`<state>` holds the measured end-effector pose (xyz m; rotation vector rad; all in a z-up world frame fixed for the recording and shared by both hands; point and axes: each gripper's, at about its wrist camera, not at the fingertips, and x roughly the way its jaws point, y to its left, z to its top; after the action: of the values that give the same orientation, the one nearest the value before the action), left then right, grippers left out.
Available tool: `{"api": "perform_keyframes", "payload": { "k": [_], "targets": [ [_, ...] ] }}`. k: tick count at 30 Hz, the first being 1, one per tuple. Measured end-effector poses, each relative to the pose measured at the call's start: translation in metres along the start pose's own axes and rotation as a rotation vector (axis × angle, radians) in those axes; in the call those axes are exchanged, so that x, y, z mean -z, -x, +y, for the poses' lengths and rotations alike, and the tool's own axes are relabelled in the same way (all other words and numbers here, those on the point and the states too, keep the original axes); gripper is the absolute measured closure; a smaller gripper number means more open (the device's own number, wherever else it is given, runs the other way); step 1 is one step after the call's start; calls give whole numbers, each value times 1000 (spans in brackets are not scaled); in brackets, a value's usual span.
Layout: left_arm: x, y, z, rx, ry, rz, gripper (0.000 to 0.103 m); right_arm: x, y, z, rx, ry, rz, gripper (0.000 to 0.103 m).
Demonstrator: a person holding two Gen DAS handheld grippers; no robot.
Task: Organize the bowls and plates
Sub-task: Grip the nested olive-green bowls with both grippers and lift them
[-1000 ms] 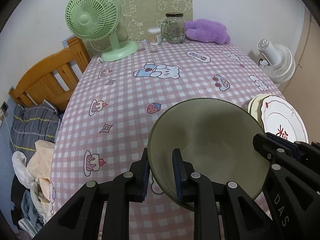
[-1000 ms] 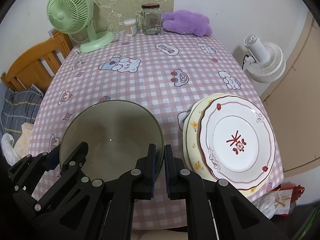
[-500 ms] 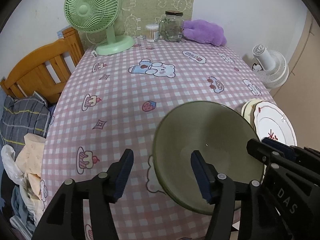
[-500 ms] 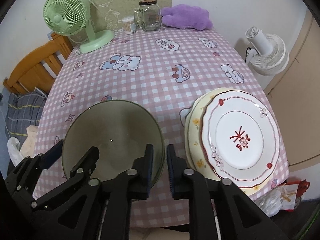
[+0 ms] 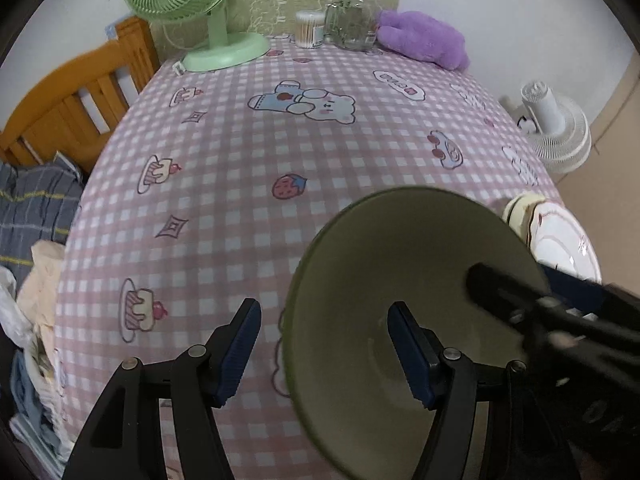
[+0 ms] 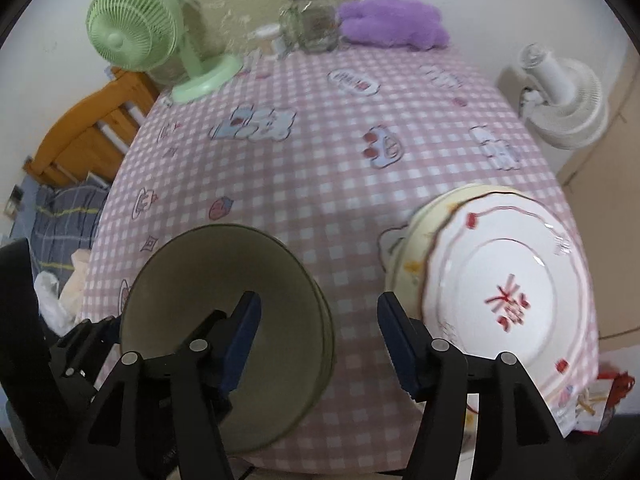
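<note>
With both my claws just opened and holding nothing, my left gripper [image 5: 324, 354] straddles the olive glass bowl's [image 5: 400, 280] left rim, my right gripper [image 6: 318, 338] its right rim; the bowl sits at the table's [image 6: 320, 184] near edge, the plate stack [image 6: 500, 292] just right.
</note>
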<state>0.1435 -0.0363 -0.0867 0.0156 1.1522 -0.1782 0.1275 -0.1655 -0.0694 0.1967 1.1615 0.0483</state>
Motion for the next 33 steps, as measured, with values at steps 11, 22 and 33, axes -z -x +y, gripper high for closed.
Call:
{"api": "perform_keyframes", "payload": {
  "k": [11,22,33],
  "targets": [
    [-7,-7,0,-26,58,19,36,-14,-38,-12,-140,-28,92,40],
    [-4,-12,-3,30,-26,33,36,-3,-47,-6,-168,-95,126,53],
    [-2,-12,1,178,-89,11,47,5,-34,0,-49,-144,70,56]
  ]
}}
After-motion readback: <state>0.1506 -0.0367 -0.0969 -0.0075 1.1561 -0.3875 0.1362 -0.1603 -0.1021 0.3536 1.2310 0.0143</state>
